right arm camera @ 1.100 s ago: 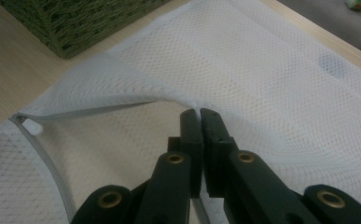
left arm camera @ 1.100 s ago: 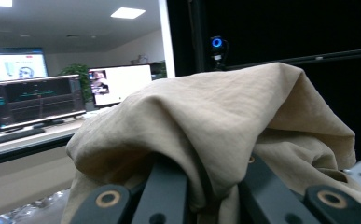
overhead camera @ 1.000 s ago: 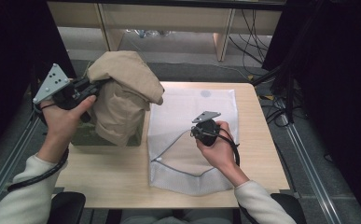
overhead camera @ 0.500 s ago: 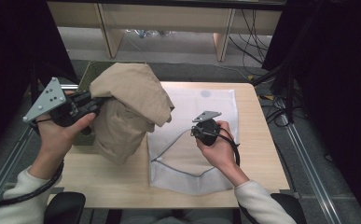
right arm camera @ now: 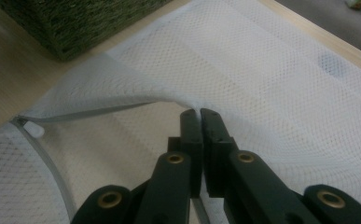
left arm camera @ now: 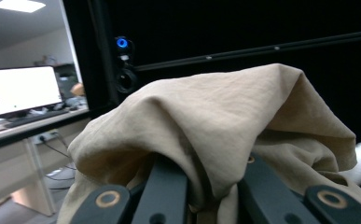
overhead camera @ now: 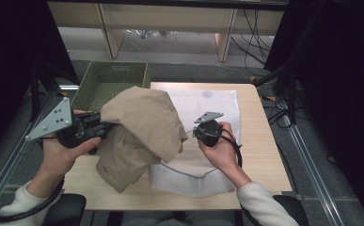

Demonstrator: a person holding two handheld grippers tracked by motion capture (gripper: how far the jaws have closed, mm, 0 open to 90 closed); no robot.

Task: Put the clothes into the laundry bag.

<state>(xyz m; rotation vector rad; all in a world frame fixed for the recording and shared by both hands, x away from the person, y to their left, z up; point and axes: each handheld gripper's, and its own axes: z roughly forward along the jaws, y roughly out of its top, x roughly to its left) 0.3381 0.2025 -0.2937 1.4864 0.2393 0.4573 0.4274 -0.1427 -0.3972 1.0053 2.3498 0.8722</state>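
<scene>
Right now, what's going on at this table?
A person is working with a gripper in each hand. The left gripper is shut on a tan cloth garment and holds it up above the table's left side, in front of a green woven basket. The right gripper is shut on the edge of a white mesh laundry bag lying on the table, lifting its zippered opening. It looks as if the garment is meant to go into the bag.

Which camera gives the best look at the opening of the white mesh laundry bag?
The right gripper view: the white mesh laundry bag fills it, with the right tongs pinching the upper layer at the grey-edged opening. The high view shows the bag flat on the table, partly hidden by the beige cloth. The left gripper view shows cloth.
</scene>
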